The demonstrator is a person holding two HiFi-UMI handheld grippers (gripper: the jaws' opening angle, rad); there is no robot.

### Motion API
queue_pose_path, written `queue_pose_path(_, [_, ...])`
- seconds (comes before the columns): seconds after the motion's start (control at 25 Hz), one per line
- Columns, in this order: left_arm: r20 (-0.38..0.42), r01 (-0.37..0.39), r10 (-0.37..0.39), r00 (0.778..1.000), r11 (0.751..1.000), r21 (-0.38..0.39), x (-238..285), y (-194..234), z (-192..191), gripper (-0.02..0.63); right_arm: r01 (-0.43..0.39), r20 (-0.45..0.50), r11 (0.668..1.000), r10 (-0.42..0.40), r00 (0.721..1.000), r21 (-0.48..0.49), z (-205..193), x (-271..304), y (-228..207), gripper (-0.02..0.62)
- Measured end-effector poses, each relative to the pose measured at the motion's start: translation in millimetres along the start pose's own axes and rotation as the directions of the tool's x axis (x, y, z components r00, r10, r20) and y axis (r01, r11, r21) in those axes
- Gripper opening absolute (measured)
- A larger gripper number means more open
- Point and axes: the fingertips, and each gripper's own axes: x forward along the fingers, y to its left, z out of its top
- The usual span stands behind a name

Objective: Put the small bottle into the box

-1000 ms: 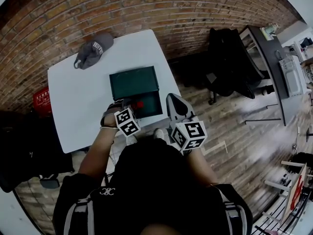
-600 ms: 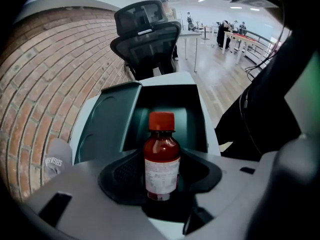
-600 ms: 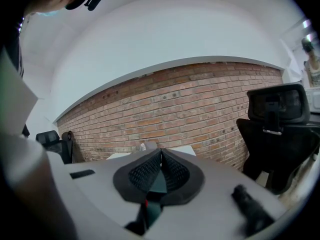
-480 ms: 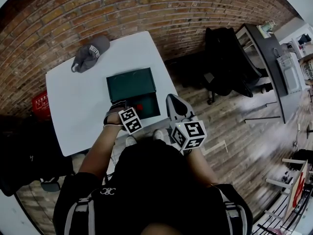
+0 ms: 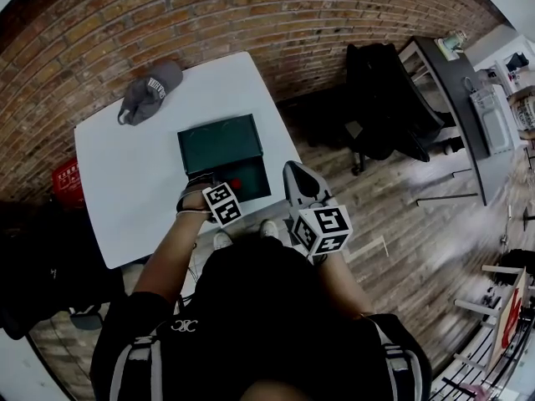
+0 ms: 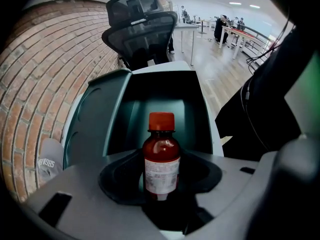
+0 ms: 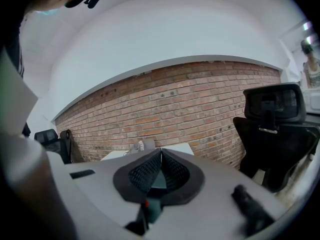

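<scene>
A small amber bottle (image 6: 161, 156) with a red cap and a white label stands upright between the jaws of my left gripper (image 6: 161, 180), which is shut on it. Just ahead of it lies the dark green box (image 6: 187, 96), its lid folded open to the left. In the head view the bottle's red cap (image 5: 236, 183) shows over the near part of the box (image 5: 220, 143), in front of the left gripper (image 5: 224, 189). My right gripper (image 5: 303, 182) hangs off the table's right edge. Its jaws (image 7: 160, 156) are shut with nothing between them.
The box lies on a white table (image 5: 125, 182) against a brick wall. A grey baseball cap (image 5: 150, 90) lies at the table's far left corner. A black office chair (image 5: 384, 98) stands to the right on the wooden floor, and a red crate (image 5: 67, 178) sits left of the table.
The head view has drifted a little, so the table sits slightly further left. The left gripper still holds the bottle over the near part of the box. The right gripper has not moved.
</scene>
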Motion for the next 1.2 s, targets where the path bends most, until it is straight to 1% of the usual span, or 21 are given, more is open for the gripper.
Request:
queue_pose_path(0.36, [-0.040, 0.022, -0.021, 0.999, 1.000, 0.019, 7, -1, -6, 0.227, 0.006, -0.003, 1.000, -0.006, 1.000, -0.004, -3, -2, -1, 0.029])
queue_pose_path(0.48, [-0.071, 0.049, -0.047, 0.996, 0.998, 0.025, 12, -2, -11, 0.229, 0.009, -0.006, 1.000, -0.009, 1.000, -0.005, -3, -1, -1, 0.029])
queue_pose_path(0.6, [-0.067, 0.065, -0.062, 0.996, 0.997, 0.041, 12, -2, -11, 0.230, 0.011, -0.010, 1.000, -0.011, 1.000, -0.007, -3, 0, 0, 0.029])
queue_pose_path(0.8, [-0.047, 0.034, -0.031, 0.998, 0.997, 0.072, 10, 0, -11, 0.249, 0.007, -0.011, 1.000, -0.007, 1.000, -0.011, -2, 3, 1, 0.029])
queue_pose_path(0.92, [-0.017, 0.009, -0.008, 1.000, 0.997, 0.078, 5, 1, -9, 0.263, 0.004, -0.009, 1.000, -0.004, 1.000, -0.011, -1, 4, 1, 0.029])
queue_pose_path(1.08, [0.022, -0.039, 0.038, 0.999, 0.998, 0.055, -5, 6, -7, 0.265, -0.011, -0.007, 1.000, 0.011, 1.000, -0.007, 0, 6, 2, 0.029])
queue_pose_path(1.2, [0.043, -0.054, 0.053, 0.998, 0.998, 0.018, -14, 8, -7, 0.265, -0.029, -0.002, 1.000, 0.029, 1.000, -0.007, 2, 9, 5, 0.029])
